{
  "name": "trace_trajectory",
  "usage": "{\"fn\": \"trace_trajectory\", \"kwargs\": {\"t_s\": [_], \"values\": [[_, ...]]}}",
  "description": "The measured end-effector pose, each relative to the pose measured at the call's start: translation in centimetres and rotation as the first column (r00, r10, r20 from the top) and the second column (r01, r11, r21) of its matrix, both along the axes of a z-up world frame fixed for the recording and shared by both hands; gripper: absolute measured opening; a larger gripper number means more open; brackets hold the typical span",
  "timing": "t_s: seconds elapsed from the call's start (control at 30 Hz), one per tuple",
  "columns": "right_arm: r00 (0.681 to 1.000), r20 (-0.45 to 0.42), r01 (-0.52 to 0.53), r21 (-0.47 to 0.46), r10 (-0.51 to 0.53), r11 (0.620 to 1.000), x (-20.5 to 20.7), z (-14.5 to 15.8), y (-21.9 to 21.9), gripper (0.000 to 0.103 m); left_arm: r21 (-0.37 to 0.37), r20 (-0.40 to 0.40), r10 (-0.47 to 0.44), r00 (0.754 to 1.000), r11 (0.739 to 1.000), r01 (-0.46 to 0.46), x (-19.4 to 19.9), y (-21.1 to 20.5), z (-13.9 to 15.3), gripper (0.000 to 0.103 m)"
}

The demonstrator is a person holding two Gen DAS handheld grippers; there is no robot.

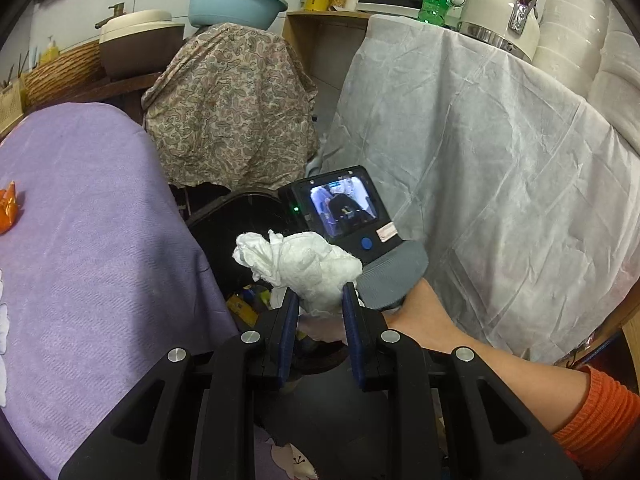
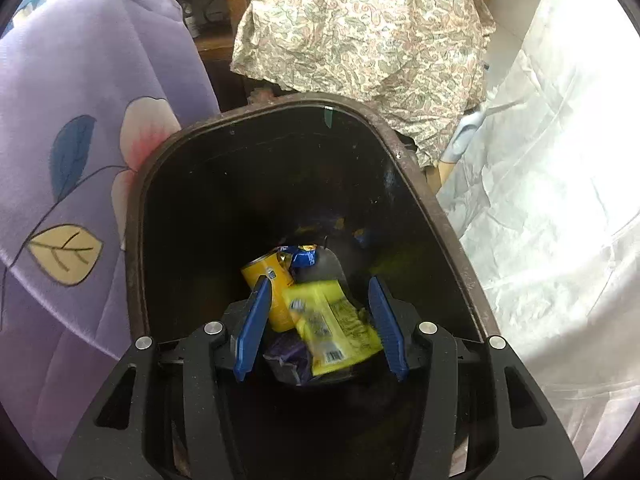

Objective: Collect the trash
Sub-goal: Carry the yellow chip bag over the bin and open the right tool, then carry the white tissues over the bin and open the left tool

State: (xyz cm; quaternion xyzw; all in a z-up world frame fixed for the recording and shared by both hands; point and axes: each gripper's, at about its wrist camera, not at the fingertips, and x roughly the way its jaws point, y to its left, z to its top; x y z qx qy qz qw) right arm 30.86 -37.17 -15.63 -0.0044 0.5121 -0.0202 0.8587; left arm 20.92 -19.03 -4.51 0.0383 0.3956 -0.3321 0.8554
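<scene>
A crumpled white tissue (image 1: 304, 260) sticks up between the blue pads of my left gripper (image 1: 320, 290), which is shut on it just short of the black trash bin (image 1: 240, 216). My right gripper (image 2: 318, 280) stands open over the bin's mouth, inside its brown rim (image 2: 136, 220). A blurred yellow-green wrapper (image 2: 332, 320) lies loose between its pads, which do not press on it. Below it in the bin are a yellow can (image 2: 268, 276) and a purple wrapper (image 2: 288, 354). In the left wrist view, the right unit's screen (image 1: 344, 208) and a hand (image 1: 424, 312) show.
A purple cloth (image 1: 100, 240) covers the table at left, with an orange wrapper (image 1: 8, 208) on it. A paisley cloth (image 1: 232, 108) hangs behind the bin. At right is a white cover (image 1: 500, 180), with a kettle (image 1: 500, 12) and a green bottle (image 1: 436, 0) on top.
</scene>
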Motion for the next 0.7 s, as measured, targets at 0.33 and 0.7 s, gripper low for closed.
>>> {"fn": "trace_trajectory", "kwargs": {"t_s": [0.33,0.7], "values": [[0.997,0.073,0.024,0.019,-0.025,1.000,-4.0,3.3,-2.9,0.053,0.034,-0.059,0.002,0.998,0.999,0.000,1.6,-2.7,-2.7,0.023],[0.980,0.179,0.098,-0.062,-0.086,0.993,-10.0,5.9,-6.1,0.064,0.120,-0.081,0.001,0.997,0.993,0.009,4.0,-6.8,-6.8,0.023]]}}
